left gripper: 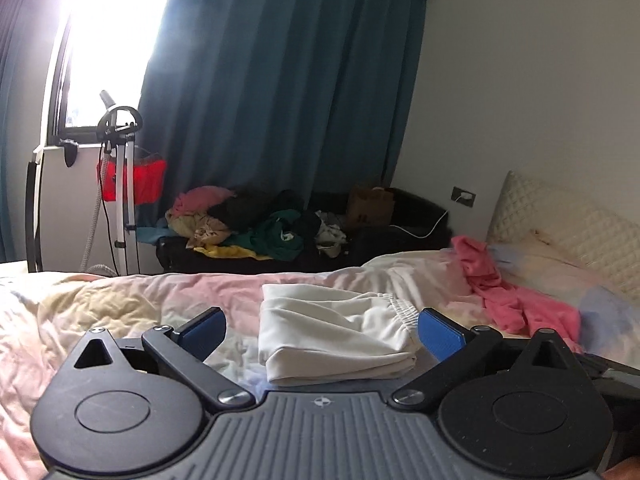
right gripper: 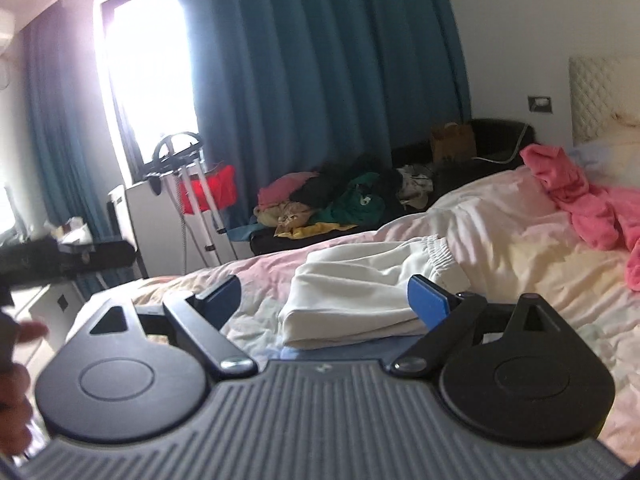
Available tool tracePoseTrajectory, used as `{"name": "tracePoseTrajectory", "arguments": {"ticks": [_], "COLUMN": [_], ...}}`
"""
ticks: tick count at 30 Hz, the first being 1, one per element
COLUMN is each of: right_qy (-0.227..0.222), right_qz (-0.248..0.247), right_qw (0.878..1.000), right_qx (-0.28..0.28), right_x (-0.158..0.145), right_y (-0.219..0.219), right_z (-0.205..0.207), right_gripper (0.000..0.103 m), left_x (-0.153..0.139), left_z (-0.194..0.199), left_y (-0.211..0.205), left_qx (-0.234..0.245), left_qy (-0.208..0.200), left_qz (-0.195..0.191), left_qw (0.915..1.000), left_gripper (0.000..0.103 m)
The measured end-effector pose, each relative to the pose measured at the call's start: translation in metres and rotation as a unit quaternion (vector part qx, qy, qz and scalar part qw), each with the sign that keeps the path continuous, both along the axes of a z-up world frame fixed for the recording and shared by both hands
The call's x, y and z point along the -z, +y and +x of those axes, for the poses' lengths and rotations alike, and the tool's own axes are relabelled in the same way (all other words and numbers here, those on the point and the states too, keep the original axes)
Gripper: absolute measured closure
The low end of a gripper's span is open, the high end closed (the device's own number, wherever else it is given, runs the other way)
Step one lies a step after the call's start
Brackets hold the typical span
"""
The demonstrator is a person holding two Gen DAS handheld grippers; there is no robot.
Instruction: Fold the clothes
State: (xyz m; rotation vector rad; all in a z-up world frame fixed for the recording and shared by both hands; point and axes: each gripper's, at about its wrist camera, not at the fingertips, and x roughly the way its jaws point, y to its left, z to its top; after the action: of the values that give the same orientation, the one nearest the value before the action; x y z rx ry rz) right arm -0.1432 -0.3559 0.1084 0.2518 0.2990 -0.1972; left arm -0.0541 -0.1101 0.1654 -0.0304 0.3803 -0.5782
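- Both the left gripper (left gripper: 322,326) and right gripper (right gripper: 322,298) are spread wide, empty.
- The folded white elastic-waisted cotton garment (left gripper: 336,332) between the jaws could be unfolded if only its top layer were pinched.

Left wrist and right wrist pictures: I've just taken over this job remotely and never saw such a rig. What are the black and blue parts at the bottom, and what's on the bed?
Each picture comes from a fisheye camera mounted on a handheld two-finger gripper; a person holds one in each hand. The black body and blue-padded fingers at the bottom are the tool itself, seen from behind. In the left wrist view the left gripper is open and holds nothing. In the right wrist view the right gripper is open and empty too. Both point at the same folded white garment with an elastic waistband, lying on the pastel bedsheet. A crumpled pink garment lies unfolded further right, near the quilted headboard. Behind the bed, a pile of mixed clothes sits on a dark sofa before the blue curtain.
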Motion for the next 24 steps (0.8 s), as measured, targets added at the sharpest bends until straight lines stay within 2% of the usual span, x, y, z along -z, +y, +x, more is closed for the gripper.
{"name": "tracePoseTrajectory", "arguments": {"ticks": [3, 11, 17, 24], "right_qy": [-0.009, -0.019, -0.029, -0.006], "right_qz": [-0.024, -0.024, -0.03, -0.057], "right_qw": [1.0, 0.999, 0.997, 0.996], "right_qx": [0.001, 0.037, 0.061, 0.062], "right_x": [0.015, 0.053, 0.078, 0.099], "right_y": [0.013, 0.017, 0.025, 0.039], "right_z": [-0.004, 0.002, 0.008, 0.02], "right_gripper": [0.011, 0.011, 0.011, 0.011], "left_x": [0.009, 0.046, 0.077, 0.106], "left_z": [-0.011, -0.016, -0.003, 0.011], "left_y": [0.007, 0.012, 0.012, 0.014], "left_qx": [-0.015, -0.059, -0.058, -0.073], "left_qy": [-0.01, -0.032, -0.024, -0.014], "left_qz": [0.001, 0.029, 0.037, 0.033], "left_qw": [0.9998, 0.9973, 0.9973, 0.9967], "left_gripper": [0.0, 0.0, 0.0, 0.0]}}
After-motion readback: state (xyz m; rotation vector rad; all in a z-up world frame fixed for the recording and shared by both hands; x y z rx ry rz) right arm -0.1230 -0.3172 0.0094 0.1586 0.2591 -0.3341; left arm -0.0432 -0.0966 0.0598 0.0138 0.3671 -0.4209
